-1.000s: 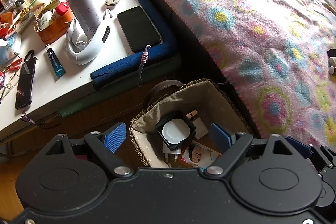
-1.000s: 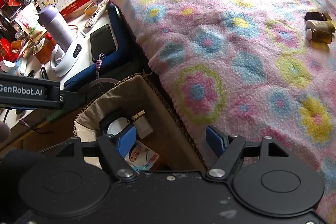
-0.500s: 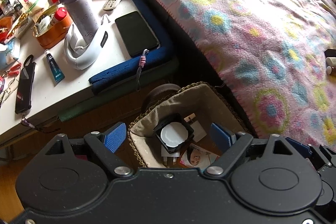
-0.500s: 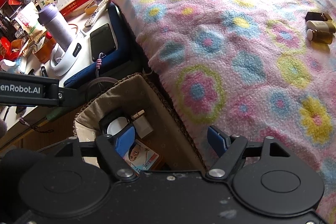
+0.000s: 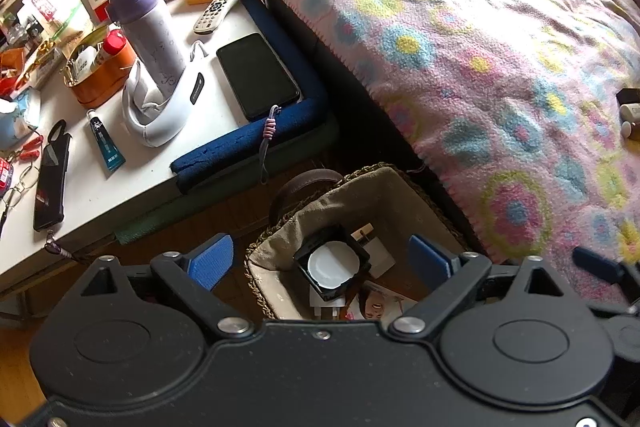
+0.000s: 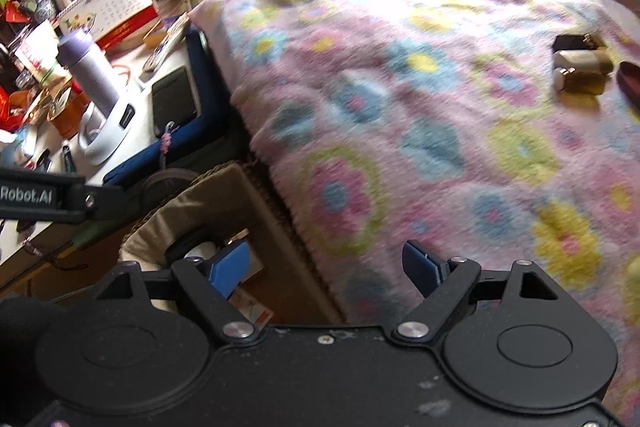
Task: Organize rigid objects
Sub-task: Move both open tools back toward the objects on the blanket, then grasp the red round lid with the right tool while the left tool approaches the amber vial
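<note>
Woven basket (image 5: 280,247) sits below my left gripper (image 5: 320,261), whose jaws have just been opening wide with nothing between them, the black case (image 5: 332,263) lying dropped inside. My right gripper (image 6: 326,269), jaws likewise just opening and empty, hangs over the bed's edge, likely bound for the small bottles (image 6: 580,71) on the blanket (image 6: 400,107).

A lined basket (image 5: 280,275) sits on the floor between a cluttered table (image 5: 132,183) on the left and a blanket-covered bed (image 5: 500,87) on the right. Inside it lies a square case (image 5: 332,263). Small bottles (image 6: 580,67) lie on the bed's far right.
</note>
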Available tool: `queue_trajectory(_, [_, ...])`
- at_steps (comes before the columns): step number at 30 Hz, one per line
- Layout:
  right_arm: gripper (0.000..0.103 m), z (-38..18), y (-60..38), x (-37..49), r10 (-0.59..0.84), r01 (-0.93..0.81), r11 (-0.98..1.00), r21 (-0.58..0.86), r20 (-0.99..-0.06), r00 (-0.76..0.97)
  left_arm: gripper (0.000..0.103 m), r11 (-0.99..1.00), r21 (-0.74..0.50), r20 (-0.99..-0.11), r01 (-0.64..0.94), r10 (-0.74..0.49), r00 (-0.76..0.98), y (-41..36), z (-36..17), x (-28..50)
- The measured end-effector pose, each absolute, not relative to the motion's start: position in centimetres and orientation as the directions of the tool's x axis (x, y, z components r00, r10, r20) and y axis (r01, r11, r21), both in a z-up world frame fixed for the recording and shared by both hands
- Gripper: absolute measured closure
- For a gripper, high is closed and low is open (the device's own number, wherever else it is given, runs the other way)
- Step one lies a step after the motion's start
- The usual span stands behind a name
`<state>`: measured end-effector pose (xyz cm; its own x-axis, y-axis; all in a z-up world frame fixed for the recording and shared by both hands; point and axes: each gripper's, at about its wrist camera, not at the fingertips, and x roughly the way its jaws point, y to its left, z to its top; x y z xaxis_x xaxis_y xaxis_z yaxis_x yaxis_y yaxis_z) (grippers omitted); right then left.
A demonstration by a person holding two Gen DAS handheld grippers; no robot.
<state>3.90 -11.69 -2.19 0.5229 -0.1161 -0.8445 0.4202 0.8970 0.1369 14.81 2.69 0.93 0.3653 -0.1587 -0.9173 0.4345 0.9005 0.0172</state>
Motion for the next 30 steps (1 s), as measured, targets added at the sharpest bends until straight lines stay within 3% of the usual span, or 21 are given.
queue_trajectory(10, [0.005, -1.0, -16.4, 1.2, -0.348, 0.542, 0.840, 0.023, -0.744, 0.571, 0.007, 0.874, 0.043, -0.910, 0.483, -0.166, 0.380, 1.6, 1.1, 14.1])
queue_trajectory(19, [0.003, -1.6, -22.1, -1.0, -0.549, 0.677, 0.733, -0.066, -0.644, 0.532, 0.007, 0.834, 0.072, -0.896, 0.547, -0.187, 0.403, 0.1, 1.4, 12.9])
queue_trajectory(30, [0.002, -3.4, -27.3, -1.8, -0.609, 0.714, 0.696, -0.074, -0.586, 0.534, 0.007, 0.806, 0.051, -0.881, 0.590, -0.242, 0.406, -1.5, 2.2, 11.9])
